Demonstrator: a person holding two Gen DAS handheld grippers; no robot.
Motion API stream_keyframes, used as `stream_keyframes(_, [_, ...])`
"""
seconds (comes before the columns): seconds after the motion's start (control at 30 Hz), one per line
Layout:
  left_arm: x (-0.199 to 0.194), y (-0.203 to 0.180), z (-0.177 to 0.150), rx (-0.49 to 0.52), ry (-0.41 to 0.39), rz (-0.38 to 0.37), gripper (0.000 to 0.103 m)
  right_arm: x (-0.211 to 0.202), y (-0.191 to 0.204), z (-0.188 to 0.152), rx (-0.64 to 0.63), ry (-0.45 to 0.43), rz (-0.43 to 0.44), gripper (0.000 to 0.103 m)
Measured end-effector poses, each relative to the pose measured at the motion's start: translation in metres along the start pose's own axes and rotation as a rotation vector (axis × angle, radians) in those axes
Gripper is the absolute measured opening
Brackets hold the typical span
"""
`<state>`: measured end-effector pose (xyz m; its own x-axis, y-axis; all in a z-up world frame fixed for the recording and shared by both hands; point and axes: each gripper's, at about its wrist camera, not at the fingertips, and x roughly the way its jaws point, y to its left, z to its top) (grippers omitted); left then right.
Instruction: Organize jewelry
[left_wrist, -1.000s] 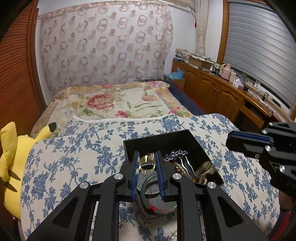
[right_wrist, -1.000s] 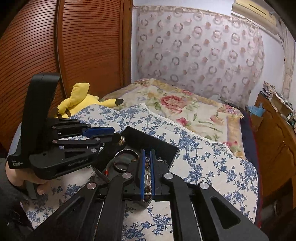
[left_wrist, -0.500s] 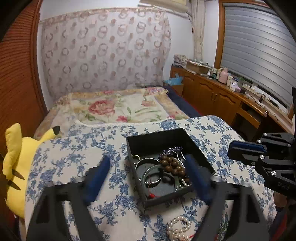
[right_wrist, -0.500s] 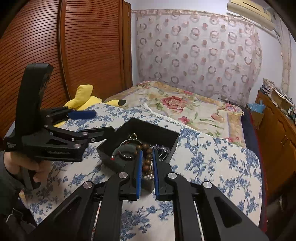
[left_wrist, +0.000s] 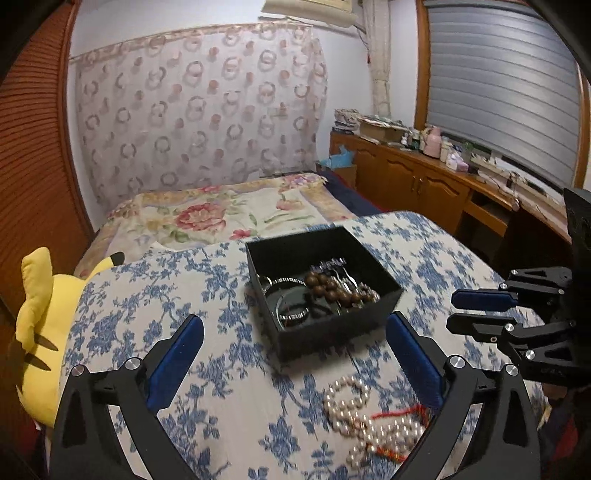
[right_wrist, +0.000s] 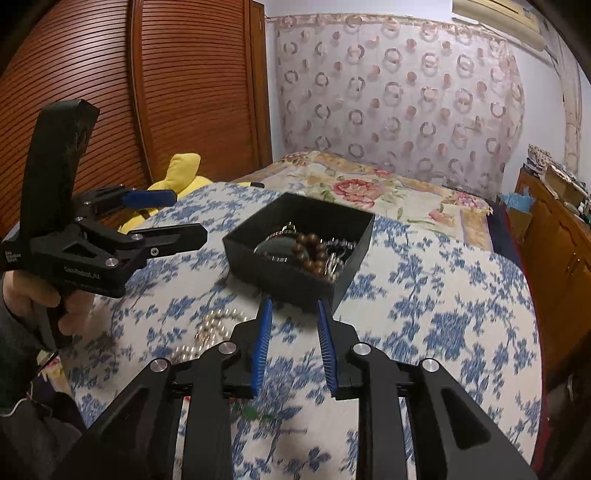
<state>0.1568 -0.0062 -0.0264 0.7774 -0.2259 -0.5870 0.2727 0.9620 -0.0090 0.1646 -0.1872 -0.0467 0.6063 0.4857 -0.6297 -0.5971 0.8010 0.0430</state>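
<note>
- We hold our left gripper (left_wrist: 295, 363) above the blue floral cloth (left_wrist: 155, 295), its jaws spread wide with nothing between the blue pads.
- Our right gripper (right_wrist: 293, 343) has its jaws parted to a moderate gap, also holding nothing; in the left wrist view it shows at about 3 o'clock (left_wrist: 480, 310).
- The black box (left_wrist: 332, 332) sits on the cloth at about 12 o'clock from the left gripper, just beyond its fingertips.
- Inside the box we see a brown bead bracelet (left_wrist: 332, 288), a dark bangle (left_wrist: 295, 308) beside it at about 8 o'clock, and some silvery pieces at the far side that are too small for us to name.
- A pearl strand (left_wrist: 354, 413) with a bit of red cord (left_wrist: 399, 413) lies loose on the cloth, outside the box, at about 6 o'clock from it and between the left gripper's fingers.
- From the right wrist view, the box (right_wrist: 284, 273) lies just past our right fingertips at 12 o'clock, and the pearls (right_wrist: 210, 328) sit at about 9 o'clock from them.
- A yellow plush toy (left_wrist: 44, 325) rests at the cloth's edge, at 9 o'clock in the left view.
- The flowered bedspread (left_wrist: 221, 218) lies beyond the box at 12 o'clock.
</note>
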Motion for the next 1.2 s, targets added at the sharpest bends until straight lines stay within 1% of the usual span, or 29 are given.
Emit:
stream_keyframes(0.1, [-0.004, -0.004, -0.008, 0.025, 0.009, 0.004, 0.095, -0.001, 0.002, -0.012, 0.000, 0.013, 0.001, 0.027])
stream_keyframes(0.2, [-0.005, -0.005, -0.018, 0.029, 0.030, -0.006, 0.095, -0.001, 0.003, -0.024, 0.003, 0.034, 0.005, 0.027])
stream_keyframes(0.57, [-0.004, -0.004, -0.057, -0.004, 0.108, -0.031, 0.095, 0.008, 0.009, -0.056, -0.003, 0.115, 0.022, 0.027])
stream_keyframes(0.8, [-0.003, -0.001, -0.074, -0.024, 0.145, -0.034, 0.095, 0.013, 0.027, -0.061, -0.064, 0.148, 0.047, 0.027])
stream_keyframes(1.03, [-0.006, 0.003, -0.079, -0.038, 0.150, -0.036, 0.095, 0.020, 0.038, -0.056, -0.117, 0.161, 0.083, 0.027])
stream_keyframes(1.2, [-0.007, 0.005, -0.080, -0.046, 0.149, -0.039, 0.095, 0.030, 0.038, -0.054, -0.149, 0.202, 0.083, 0.027])
